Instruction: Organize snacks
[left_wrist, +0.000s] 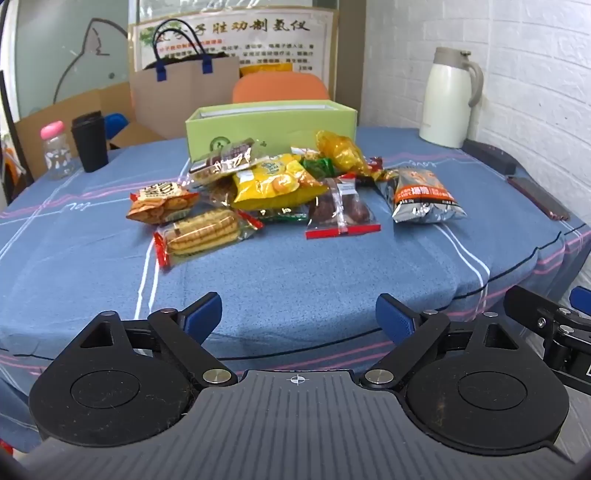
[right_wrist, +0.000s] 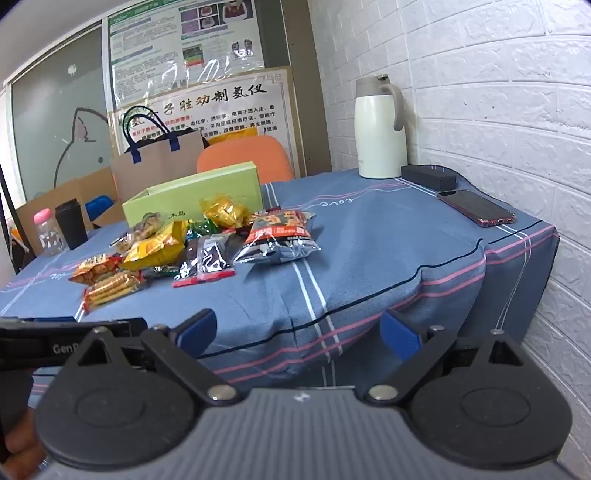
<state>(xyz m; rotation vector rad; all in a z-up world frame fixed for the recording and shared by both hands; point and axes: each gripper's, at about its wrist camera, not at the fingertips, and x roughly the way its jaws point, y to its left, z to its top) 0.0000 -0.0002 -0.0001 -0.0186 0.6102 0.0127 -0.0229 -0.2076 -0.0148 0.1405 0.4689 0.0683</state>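
Both grippers sit at the bottom of their frames, tilted down toward the table: left gripper (left_wrist: 298, 314) jaws spread wide, nothing between the blue pads; right gripper (right_wrist: 298, 334) same, wide apart and empty. Right gripper's black body also pokes in at the right edge of the left wrist view. Green box (left_wrist: 271, 127) stands open-topped at frame centre behind the snack pile (left_wrist: 280, 184); its inside can't be seen from either view. Pile touches the box's front wall: yellow bag (left_wrist: 273, 181), biscuit pack (left_wrist: 201, 230) at the pile's near left, dates pack (left_wrist: 341, 208) near centre, silver-orange pack (left_wrist: 423, 195) lying apart on the right. Brown paper bag (left_wrist: 184, 96) with blue handles is behind the table, upper left; contents hidden. Blue checked tablecloth (left_wrist: 295, 266) is bare between the grippers and the pile, good open room. In the right wrist view the table's corner drops off at right centre, close to the white brick wall (right_wrist: 498, 129); phone (right_wrist: 476, 208) and white jug (right_wrist: 380, 136) sit along that side. Black cup (left_wrist: 89, 142) and pink-capped bottle (left_wrist: 55, 151) are at the far left edge.
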